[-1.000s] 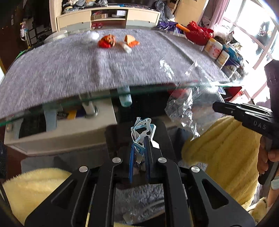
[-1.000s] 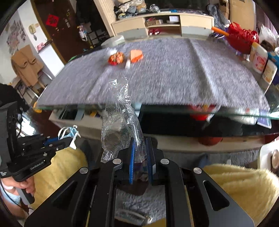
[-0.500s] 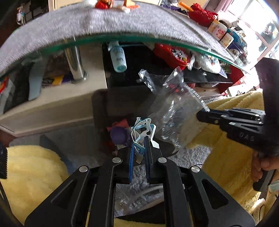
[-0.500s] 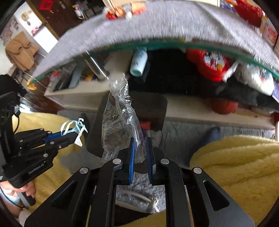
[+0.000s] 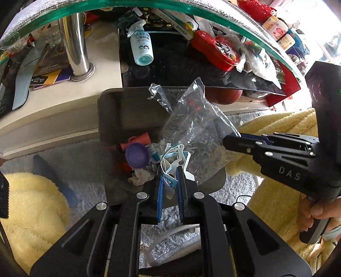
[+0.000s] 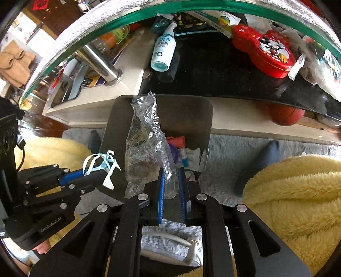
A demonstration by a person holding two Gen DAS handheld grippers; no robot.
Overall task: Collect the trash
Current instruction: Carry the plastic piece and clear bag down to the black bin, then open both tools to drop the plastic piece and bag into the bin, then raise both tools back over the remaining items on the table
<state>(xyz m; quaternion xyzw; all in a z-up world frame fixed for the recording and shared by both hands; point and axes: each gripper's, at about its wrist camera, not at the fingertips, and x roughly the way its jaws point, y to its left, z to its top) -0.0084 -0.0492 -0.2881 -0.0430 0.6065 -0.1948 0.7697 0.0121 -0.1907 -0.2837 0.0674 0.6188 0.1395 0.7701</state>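
My left gripper [image 5: 170, 172] is shut on a crumpled blue and white wrapper [image 5: 174, 158] and holds it over the dark trash bin [image 5: 110, 119] on the floor. It shows in the right wrist view [image 6: 106, 170] with the wrapper [image 6: 100, 163]. My right gripper [image 6: 171, 174] is shut on a clear plastic bag [image 6: 147, 140] above the bin [image 6: 191, 113]. It shows in the left wrist view [image 5: 226, 140] with the bag [image 5: 194, 136]. The bin holds several scraps, a purple lid [image 5: 137, 154] among them.
The glass table edge [image 5: 127, 5] arches overhead. The lower shelf carries a spray bottle [image 5: 141, 48], a red tin [image 6: 266, 53] and a chrome leg [image 5: 77, 53]. Yellow fleece [image 6: 298, 202] lies on both sides of the bin, on a grey rug [image 6: 245, 144].
Both grippers have dropped from table-top level to below the glass edge and now hang over the bin. Each still holds its piece of trash.
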